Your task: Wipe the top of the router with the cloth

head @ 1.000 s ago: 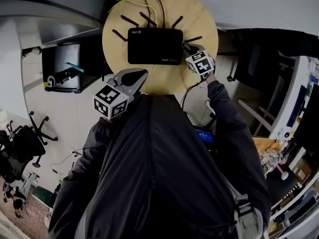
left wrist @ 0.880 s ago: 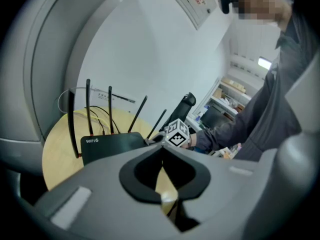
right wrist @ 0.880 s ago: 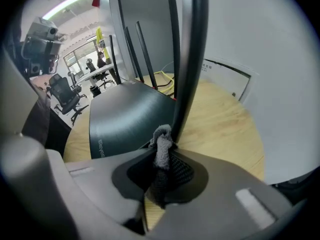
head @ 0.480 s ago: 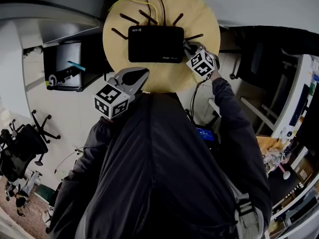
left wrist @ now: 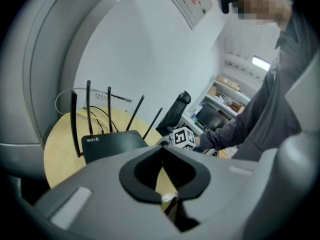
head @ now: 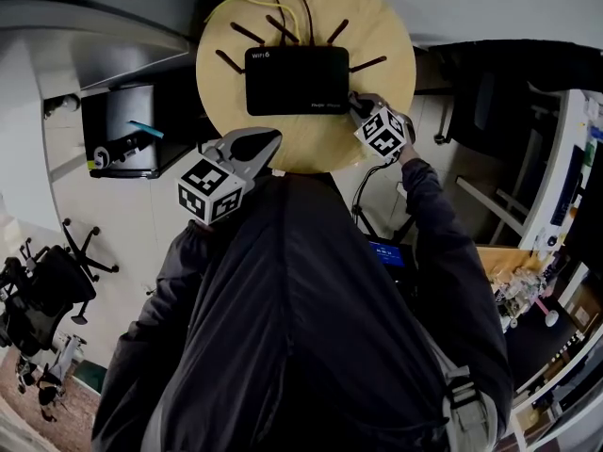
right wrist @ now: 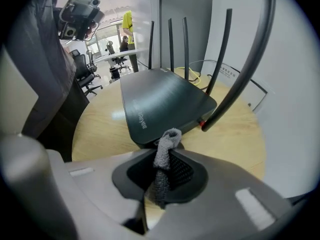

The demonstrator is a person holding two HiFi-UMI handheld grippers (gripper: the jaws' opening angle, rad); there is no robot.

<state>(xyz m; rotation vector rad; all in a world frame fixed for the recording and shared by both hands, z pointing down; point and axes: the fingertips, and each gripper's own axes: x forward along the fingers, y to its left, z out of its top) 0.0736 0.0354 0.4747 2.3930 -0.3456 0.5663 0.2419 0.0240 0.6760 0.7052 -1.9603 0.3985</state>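
Cloth (right wrist: 162,170) pinched at the router's corner, wipe not yet begun.
Nearest, the left gripper (head: 271,141) hangs at the bench's (head: 382,40) near edge, fingers together on nothing. The right gripper (head: 359,106) clamps the cloth just beside the router (head: 297,80), which lies mid-bench. Only the right gripper view shows the cloth; the head view does not. The risk, as I judge it, is that a sweep snags an antenna (right wrist: 239,74) or shoves the unbraced router toward its cables (head: 283,12).
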